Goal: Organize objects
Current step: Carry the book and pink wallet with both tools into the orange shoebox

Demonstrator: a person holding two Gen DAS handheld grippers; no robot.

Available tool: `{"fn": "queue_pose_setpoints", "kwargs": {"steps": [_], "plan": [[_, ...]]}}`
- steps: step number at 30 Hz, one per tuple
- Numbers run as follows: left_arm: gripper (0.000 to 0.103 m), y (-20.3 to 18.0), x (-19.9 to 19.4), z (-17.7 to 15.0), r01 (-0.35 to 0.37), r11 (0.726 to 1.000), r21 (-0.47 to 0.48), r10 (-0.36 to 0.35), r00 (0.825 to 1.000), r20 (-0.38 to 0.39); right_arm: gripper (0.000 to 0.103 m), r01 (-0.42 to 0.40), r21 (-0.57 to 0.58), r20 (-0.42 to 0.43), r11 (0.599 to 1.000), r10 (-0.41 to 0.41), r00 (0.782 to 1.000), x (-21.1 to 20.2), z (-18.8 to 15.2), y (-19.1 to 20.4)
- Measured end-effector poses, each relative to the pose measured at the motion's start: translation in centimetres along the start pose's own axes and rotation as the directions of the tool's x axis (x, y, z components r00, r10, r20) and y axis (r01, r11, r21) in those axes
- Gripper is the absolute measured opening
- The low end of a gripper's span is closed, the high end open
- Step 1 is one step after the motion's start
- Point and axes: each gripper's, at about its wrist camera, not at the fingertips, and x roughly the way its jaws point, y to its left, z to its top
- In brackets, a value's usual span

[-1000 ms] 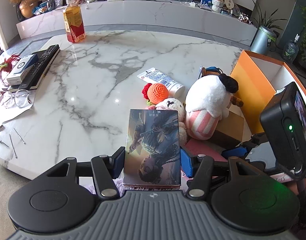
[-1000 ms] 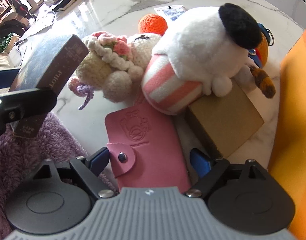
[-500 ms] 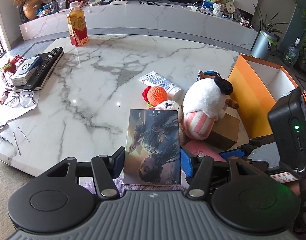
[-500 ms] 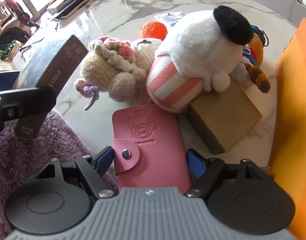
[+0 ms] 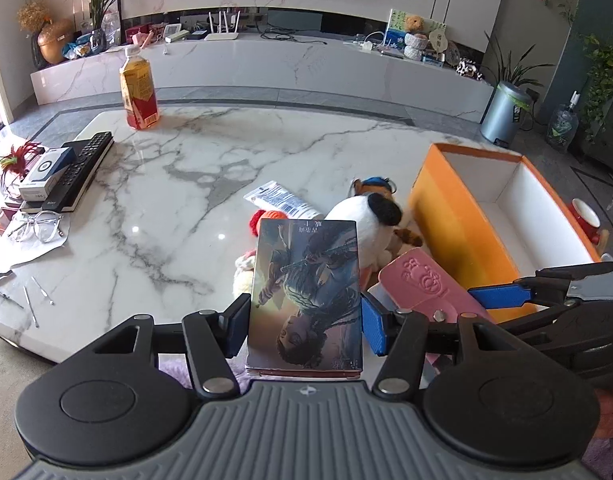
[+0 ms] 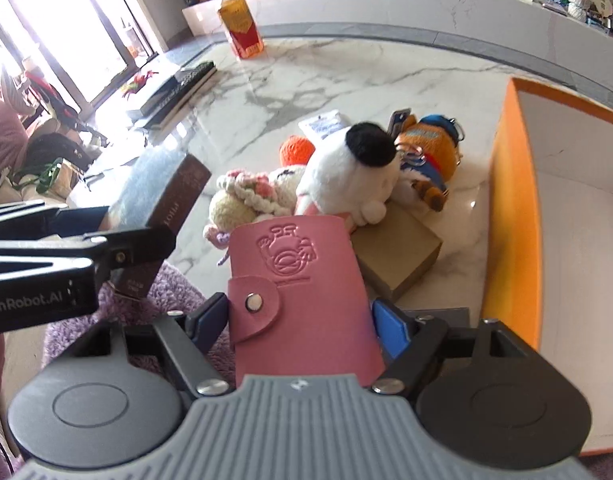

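My left gripper (image 5: 306,320) is shut on a book with an illustrated cover (image 5: 306,276) and holds it up over the near edge of the marble table (image 5: 186,184). My right gripper (image 6: 300,320) is shut on a pink snap wallet (image 6: 302,272), held clear of the table; the wallet also shows in the left wrist view (image 5: 422,284). Just right of the wallet stands an open orange box (image 6: 510,200) with a white inside. Beyond the wallet lies a pile of toys: a white plush with a black top (image 6: 346,176), a crocheted bear (image 6: 246,196) and an orange plush (image 6: 426,148).
A brown cardboard box (image 6: 394,256) lies under the wallet, against the white plush. Purple fluffy fabric (image 6: 166,292) lies at the near edge. Farther off on the table are a white tube (image 5: 282,200), a drink bottle (image 5: 138,92), a remote (image 5: 82,168) and glasses (image 5: 38,228).
The right gripper closed on the pink wallet and lifted it off the table, toward the orange box. The left gripper rose a little with the book.
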Motion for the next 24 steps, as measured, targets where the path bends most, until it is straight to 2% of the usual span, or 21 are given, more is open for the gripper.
{"fn": "queue_pose_setpoints", "kwargs": {"steps": [4,8,14,16,20,24], "plan": [[0.066,-3.0,-1.0,1.5,0.060,0.997,0.048,-0.062,0.997,0.043,0.079,0.046,0.034,0.102,0.998,-0.049,0.994,-3.4,0.5,-2.0],[0.066,-6.9,-0.9,2.9,0.149,0.984,0.097,-0.155,0.986,0.061,0.079,0.112,0.120,0.180,0.987,-0.132,0.975,-7.1,0.5,-5.3],[0.066,-14.2,2.0,3.9,0.229,0.955,0.190,-0.235,0.972,0.010,0.079,0.207,0.289,0.200,0.935,-0.270,0.942,-10.5,-1.5,-11.7],[0.066,-16.6,3.3,3.8,0.238,0.947,0.215,-0.239,0.971,-0.019,0.079,0.220,0.332,0.188,0.917,-0.293,0.937,-10.5,-2.2,-13.6],[0.066,-19.7,5.2,3.1,0.242,0.943,0.230,-0.230,0.970,-0.077,0.079,0.210,0.399,0.151,0.892,-0.290,0.945,-10.3,-3.4,-16.9],[0.066,-21.2,6.6,2.3,0.202,0.948,0.246,-0.181,0.978,-0.105,0.079,0.215,0.427,0.132,0.878,-0.296,0.946,-9.4,-4.1,-18.9]]}}
